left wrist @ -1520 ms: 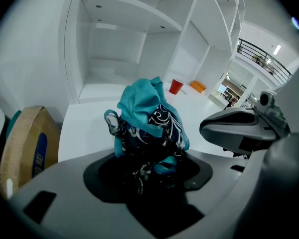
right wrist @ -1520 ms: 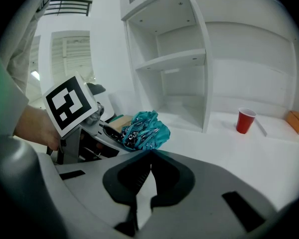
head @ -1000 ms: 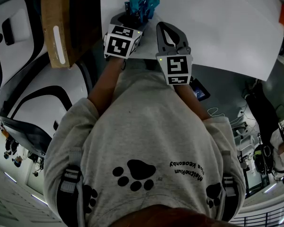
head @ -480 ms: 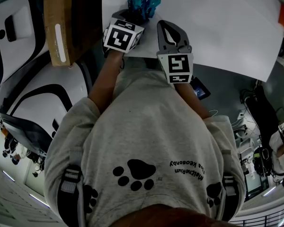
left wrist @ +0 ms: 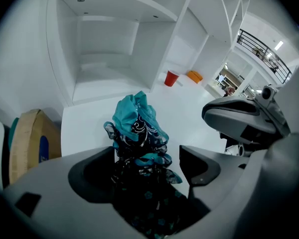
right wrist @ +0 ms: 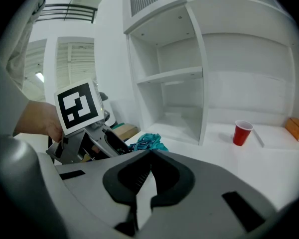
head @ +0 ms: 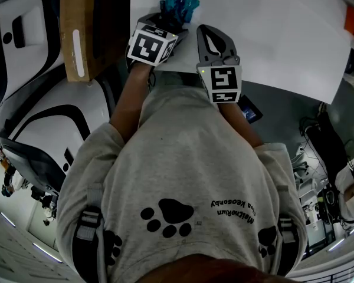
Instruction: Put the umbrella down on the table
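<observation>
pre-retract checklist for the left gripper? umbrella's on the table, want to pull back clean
1. Left gripper released: ok. Its jaws have just been opening and stand wide, with the umbrella between them, not pinched.
2. Umbrella resting on the table: ok at its far end; the near end is hidden in the gripper's throat, cannot tell.
3. Fabric free of the jaws: cannot tell. Folds lie close to one side.
4. Right gripper out of the way: ok. Shut, empty, beside the left one.
5. Red cup clear of the pull-back: ok. It stands far back on the table.
</observation>
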`<state>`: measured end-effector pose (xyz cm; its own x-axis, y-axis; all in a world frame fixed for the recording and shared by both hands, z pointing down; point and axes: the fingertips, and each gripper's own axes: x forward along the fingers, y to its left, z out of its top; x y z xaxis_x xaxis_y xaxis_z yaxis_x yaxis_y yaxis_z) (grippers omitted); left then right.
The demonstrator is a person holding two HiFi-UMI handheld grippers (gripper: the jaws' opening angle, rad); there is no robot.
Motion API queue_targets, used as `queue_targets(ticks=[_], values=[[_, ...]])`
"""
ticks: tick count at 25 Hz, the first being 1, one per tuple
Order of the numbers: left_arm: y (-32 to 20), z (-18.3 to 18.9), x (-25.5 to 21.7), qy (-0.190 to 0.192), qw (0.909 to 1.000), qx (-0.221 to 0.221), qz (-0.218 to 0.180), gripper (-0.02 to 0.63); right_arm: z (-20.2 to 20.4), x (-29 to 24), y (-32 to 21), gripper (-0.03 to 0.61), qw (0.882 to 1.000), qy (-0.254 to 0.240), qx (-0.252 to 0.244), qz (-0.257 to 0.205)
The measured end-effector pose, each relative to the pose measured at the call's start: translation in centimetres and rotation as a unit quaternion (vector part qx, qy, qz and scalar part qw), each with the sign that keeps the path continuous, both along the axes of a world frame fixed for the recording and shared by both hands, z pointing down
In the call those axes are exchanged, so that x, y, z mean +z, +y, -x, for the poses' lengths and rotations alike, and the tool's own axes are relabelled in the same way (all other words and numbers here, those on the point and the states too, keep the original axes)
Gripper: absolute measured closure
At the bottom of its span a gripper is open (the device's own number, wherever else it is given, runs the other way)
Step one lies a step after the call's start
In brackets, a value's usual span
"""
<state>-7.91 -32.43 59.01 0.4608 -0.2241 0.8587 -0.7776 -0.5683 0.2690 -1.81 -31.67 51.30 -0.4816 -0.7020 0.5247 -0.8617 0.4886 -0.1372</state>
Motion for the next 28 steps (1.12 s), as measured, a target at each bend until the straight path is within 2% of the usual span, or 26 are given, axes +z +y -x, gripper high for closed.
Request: queue_targets(ticks=[4,10,15,16,17,18,19,23,28], values=[[0.4,-0.3,-2.1,0.023,0.9997,0.000,-0.004,0.232,-0.2,-1.0,0.1,0.546,1.000,-0.001,-0.004,-0.011],[1.4,-0.5,-4.9,0.007,0.9986,0.034,-0.041,0.233,-0.2,-2.2,0.6,0.546,1.000,0.002,-0.013,-0.028],[2.1,-1.1,-6.5,0.025,0.9968,0.042,-0.063,0.240,0.0,-2.9,1.3,0.546,0.999,0.003,-0.020,-0.036],[2.1,-1.1,-6.9,0.026,0.9964,0.040,-0.070,0.258,0.1,-3.1,1.4,0.546,0.999,0.004,-0.021,-0.038],[2.1,-0.9,-7.3,0.024,0.9958,0.037,-0.080,0.320,0.1,-3.2,1.5,0.546,0.999,0.004,-0.021,-0.040],[2.0,-0.7,-7.8,0.019,0.9949,0.033,-0.094,0.435,0.2,-3.4,1.7,0.546,0.999,0.004,-0.022,-0.042],[2.0,-0.5,-8.2,0.016,0.9936,0.031,-0.108,0.491,0.2,-3.6,1.8,0.546,0.999,0.004,-0.023,-0.044],[2.2,-0.3,-9.6,0.020,0.9888,0.025,-0.146,0.563,0.5,-4.3,2.5,0.546,0.998,0.004,-0.027,-0.055],[3.0,0.0,-11.3,0.030,0.9827,0.002,-0.183,0.594,0.4,-5.3,3.2,0.546,0.997,0.003,-0.031,-0.070]])
